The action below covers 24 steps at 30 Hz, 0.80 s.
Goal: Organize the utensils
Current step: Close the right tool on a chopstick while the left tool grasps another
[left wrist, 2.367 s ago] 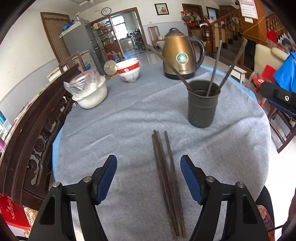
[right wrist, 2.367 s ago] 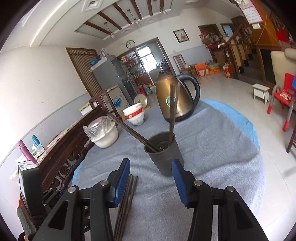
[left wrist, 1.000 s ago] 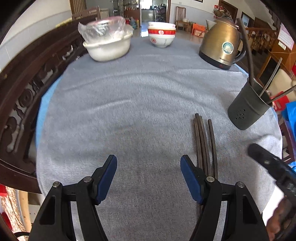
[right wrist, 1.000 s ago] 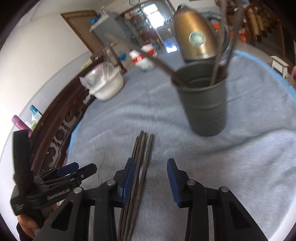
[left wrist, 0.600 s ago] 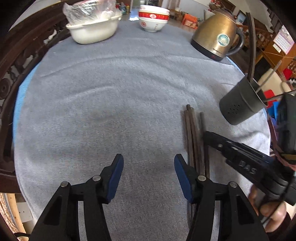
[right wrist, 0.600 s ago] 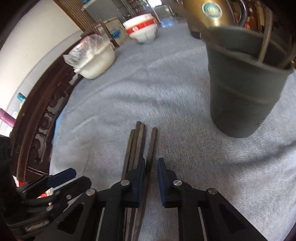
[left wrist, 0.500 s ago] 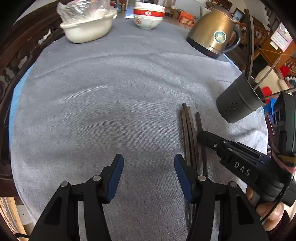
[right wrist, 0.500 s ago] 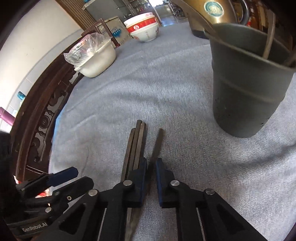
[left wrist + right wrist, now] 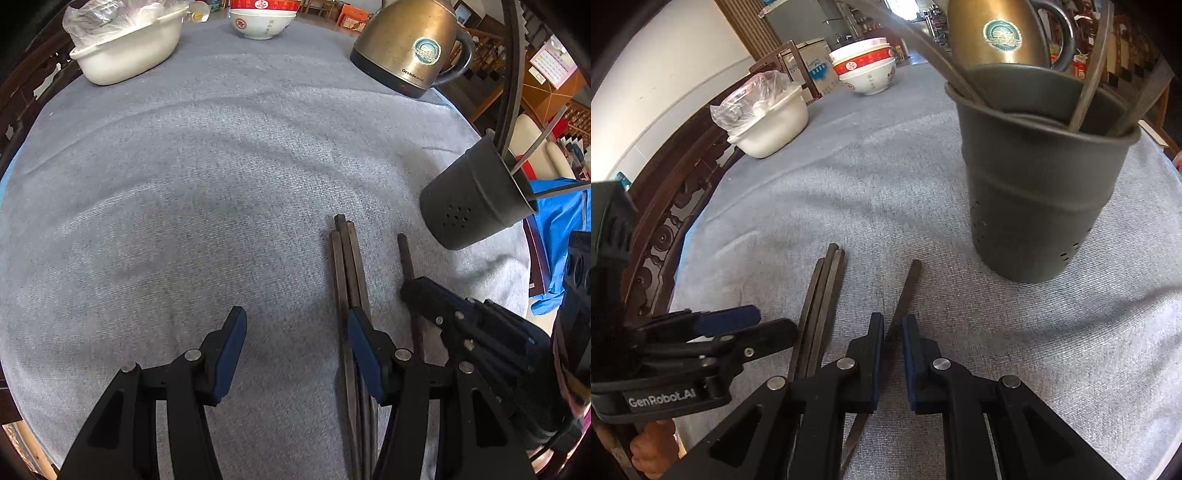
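Three dark chopsticks (image 9: pixel 345 258) lie bundled on the grey cloth, and a single chopstick (image 9: pixel 404 254) lies just to their right. My right gripper (image 9: pixel 893 325) is shut on this single chopstick (image 9: pixel 907 288) near its middle, low over the cloth. The left gripper (image 9: pixel 295 317) is open above bare cloth, and its right finger overlaps the bundle (image 9: pixel 823 291). A dark grey utensil holder (image 9: pixel 1034 214) stands beyond the right gripper with several chopsticks leaning in it. The near ends of the chopsticks are hidden under the grippers.
A brass kettle (image 9: pixel 410 40) stands at the back right. At the back left sit a red-and-white bowl (image 9: pixel 262 22) and a white basin (image 9: pixel 125 55) with a plastic bag in it. A carved wooden chair (image 9: pixel 665 221) borders the table's left edge.
The right gripper came down and shut on the rightmost chopstick, whose far end now lies apart from the bundle. The left gripper narrowed a little and sank closer to the bundle.
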Tool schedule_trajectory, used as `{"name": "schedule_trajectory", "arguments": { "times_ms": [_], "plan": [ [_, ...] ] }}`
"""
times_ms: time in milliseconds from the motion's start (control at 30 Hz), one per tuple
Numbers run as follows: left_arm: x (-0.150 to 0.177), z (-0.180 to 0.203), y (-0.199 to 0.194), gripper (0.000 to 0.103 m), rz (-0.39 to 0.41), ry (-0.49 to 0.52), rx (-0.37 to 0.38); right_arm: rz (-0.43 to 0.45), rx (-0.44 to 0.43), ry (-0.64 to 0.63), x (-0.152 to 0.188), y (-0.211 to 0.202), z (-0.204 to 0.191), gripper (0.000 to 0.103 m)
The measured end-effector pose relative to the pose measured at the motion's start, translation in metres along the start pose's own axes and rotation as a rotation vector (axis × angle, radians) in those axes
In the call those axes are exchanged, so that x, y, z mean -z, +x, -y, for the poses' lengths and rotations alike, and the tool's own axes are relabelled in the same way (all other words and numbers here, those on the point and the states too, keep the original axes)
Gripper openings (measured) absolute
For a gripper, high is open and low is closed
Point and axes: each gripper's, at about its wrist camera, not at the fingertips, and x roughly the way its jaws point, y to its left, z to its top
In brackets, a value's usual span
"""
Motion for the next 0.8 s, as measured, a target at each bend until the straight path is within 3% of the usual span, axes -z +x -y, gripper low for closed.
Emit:
{"name": "schedule_trajectory", "arguments": {
  "times_ms": [300,533,800],
  "plan": [
    [-0.009,0.004,0.008,0.058,0.011,0.015,-0.022,-0.002,-0.038,0.02,0.002,0.0,0.005,0.012],
    [-0.012,-0.001,0.008,0.056,-0.006,0.04,-0.027,-0.062,-0.012,0.001,-0.004,0.0,0.002,0.013],
    [-0.026,-0.018,0.006,0.056,-0.021,-0.011,0.015,-0.087,0.037,0.008,-0.024,0.015,-0.005,0.015]
  ]
}}
